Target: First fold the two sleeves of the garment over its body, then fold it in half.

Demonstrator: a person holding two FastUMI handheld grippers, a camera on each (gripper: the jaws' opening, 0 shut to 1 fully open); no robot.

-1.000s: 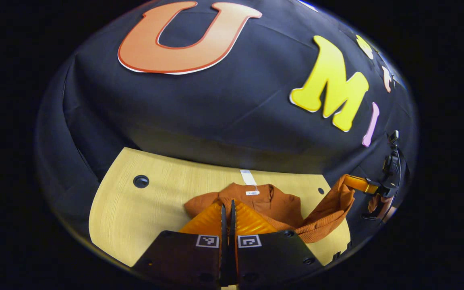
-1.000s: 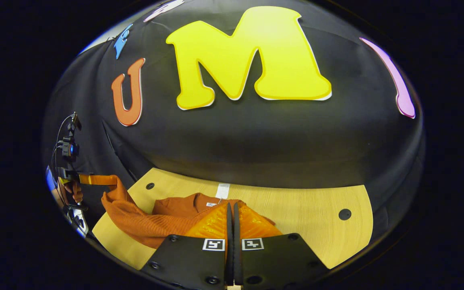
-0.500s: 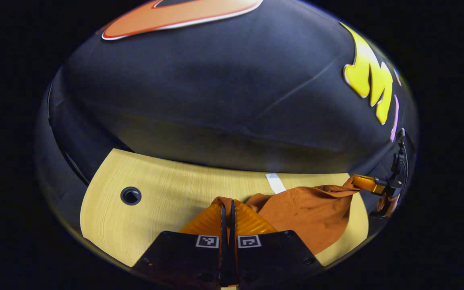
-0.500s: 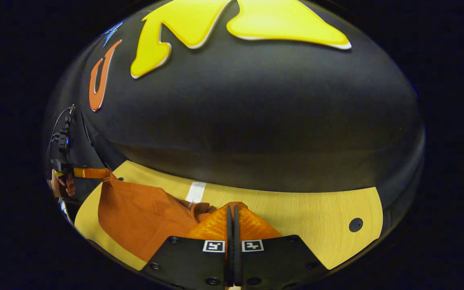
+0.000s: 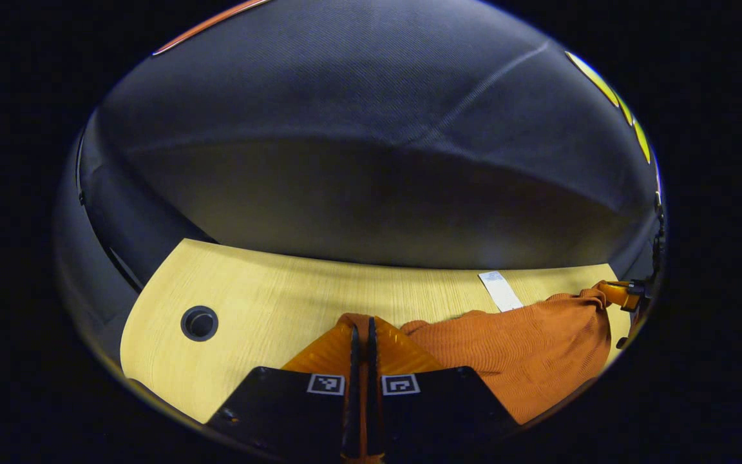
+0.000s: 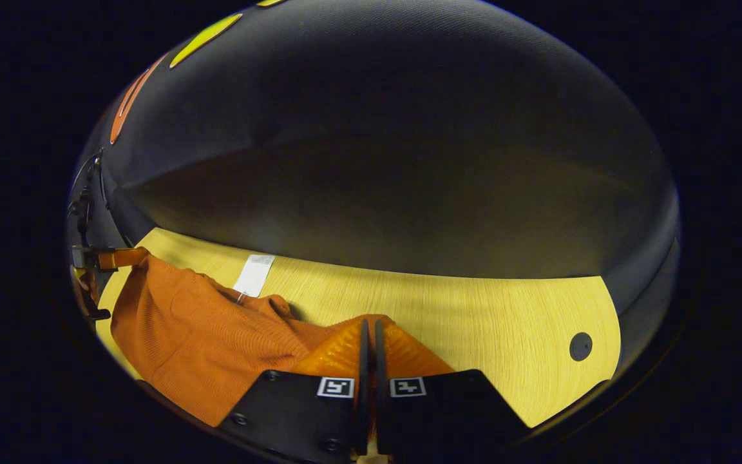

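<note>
While both tools (image 5: 361, 328) (image 6: 371, 325) are pinching the orange garment (image 5: 525, 348) above the bench (image 5: 268, 303), folding is looking barely begun.

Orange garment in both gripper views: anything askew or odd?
Nothing damaged. The orange knit garment is stretched between the left gripper and the right gripper, both pinching its edge. It is rumpled near the white hang tag, which lies loose on the pale wooden table.
</note>
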